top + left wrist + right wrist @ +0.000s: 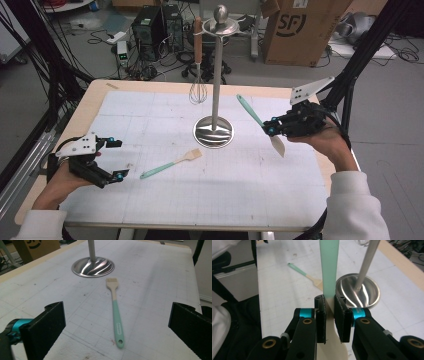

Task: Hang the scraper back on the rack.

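While the right gripper (270,126) clamps the spatula (260,124), the brush (171,163) lies flat.

Two grippers: left gripper (116,159), right gripper (270,126). One spatula (260,124), at 3 o'clock of the stand. One pastry brush (170,163), at 7 o'clock. One whisk (198,65). One utensil stand (215,85). One table (95,95).

Utensil stand (214,131): polished metal, round base at the mat's centre, upright pole, ball-topped hook ring. Whisk (198,90): wooden handle, wire head, hanging from the ring. Gridded white mat (240,185) over a pale wooden table (90,97). Beyond, on the floor: cardboard box (300,30), dark computer tower (150,30), loose cables (150,67).
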`<state>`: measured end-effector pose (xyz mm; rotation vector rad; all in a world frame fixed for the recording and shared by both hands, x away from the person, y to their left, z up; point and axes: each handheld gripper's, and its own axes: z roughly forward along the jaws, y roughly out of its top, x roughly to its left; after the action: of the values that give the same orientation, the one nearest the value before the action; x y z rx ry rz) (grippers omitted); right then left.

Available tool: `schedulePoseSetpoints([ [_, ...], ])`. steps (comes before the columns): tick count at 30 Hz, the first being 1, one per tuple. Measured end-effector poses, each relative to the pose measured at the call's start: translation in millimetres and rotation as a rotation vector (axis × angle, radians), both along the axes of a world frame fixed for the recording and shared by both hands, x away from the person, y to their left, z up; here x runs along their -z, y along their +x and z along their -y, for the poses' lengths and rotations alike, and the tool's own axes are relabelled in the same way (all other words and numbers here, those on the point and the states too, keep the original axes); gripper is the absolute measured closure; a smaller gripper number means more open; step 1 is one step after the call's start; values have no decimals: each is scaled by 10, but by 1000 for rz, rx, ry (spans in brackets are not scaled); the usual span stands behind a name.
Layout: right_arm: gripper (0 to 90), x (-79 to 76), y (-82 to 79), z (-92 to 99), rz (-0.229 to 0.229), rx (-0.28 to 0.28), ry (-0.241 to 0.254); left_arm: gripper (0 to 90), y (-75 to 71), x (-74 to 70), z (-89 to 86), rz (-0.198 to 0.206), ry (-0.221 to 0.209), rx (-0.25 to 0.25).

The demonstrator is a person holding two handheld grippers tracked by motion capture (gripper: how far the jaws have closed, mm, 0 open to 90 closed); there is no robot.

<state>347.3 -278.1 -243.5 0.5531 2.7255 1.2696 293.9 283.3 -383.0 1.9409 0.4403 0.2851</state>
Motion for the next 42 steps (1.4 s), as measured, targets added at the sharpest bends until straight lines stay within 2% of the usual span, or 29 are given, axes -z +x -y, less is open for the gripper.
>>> schedulePoseSetpoints([
  [8,805,-221,98,120,26,18,30,17,9,12,10,-4,13,-4],
  [12,805,-316,137,167,24,24,39,17,16,18,11,-8,17,-2],
  [17,805,-424,201,216,43,30,43,17,20,13,-8,-9,9,-9],
  [31,805,-728,331,209,65,39,40,17,34,25,-5,-17,14,-9],
  [36,805,-849,384,207,74,41,57,17,36,24,-7,-17,12,-8],
  [42,805,-923,475,195,77,59,56,17,31,22,-5,-16,10,-7],
])
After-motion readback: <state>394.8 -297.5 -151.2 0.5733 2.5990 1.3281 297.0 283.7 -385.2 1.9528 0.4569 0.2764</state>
